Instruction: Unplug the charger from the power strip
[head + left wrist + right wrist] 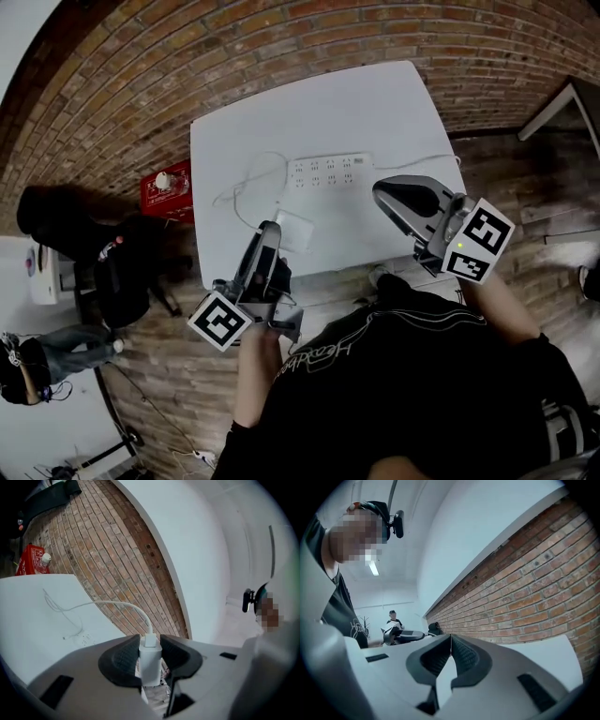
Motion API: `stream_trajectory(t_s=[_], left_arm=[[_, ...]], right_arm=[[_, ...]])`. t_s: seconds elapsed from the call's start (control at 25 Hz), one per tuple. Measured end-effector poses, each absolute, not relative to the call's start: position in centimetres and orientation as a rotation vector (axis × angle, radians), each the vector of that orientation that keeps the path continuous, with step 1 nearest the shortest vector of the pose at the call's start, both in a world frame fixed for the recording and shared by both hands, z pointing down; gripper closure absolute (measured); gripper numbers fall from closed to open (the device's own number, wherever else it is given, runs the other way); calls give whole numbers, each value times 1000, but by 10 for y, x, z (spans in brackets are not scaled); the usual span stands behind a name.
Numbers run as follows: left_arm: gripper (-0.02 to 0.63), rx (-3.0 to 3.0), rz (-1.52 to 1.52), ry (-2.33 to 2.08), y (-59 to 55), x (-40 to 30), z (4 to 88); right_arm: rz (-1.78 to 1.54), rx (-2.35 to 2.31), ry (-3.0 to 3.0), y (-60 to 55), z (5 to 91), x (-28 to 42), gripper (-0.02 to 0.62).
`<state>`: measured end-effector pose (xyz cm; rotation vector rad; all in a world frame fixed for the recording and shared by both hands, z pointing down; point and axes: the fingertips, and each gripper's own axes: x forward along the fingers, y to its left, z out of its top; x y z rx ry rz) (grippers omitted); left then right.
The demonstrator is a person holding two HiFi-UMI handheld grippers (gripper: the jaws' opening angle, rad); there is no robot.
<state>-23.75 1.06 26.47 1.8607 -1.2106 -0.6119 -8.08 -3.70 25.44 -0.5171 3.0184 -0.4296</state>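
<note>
Found charger (150,660) clamped between the part-spread jaws of left gripper (269,232), well clear of power strip (330,171) on table (244,103), cable trailing back, apparently freed from its socket; right gripper (450,645) closed tight on nothing, idle alongside.

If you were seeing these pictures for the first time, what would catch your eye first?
The white charger, clamped in the left tool with its cable trailing to the table, stands out first. Next comes the white power strip mid-table, then the right tool, shut and empty.
</note>
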Motion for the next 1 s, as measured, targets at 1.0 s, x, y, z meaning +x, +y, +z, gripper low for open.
stream_trajectory(t_s=[1.0], left_arm=[[471, 2018, -437, -1122, 100, -250, 271]], right_arm=[[-430, -741, 2966, 76, 255, -101, 598]])
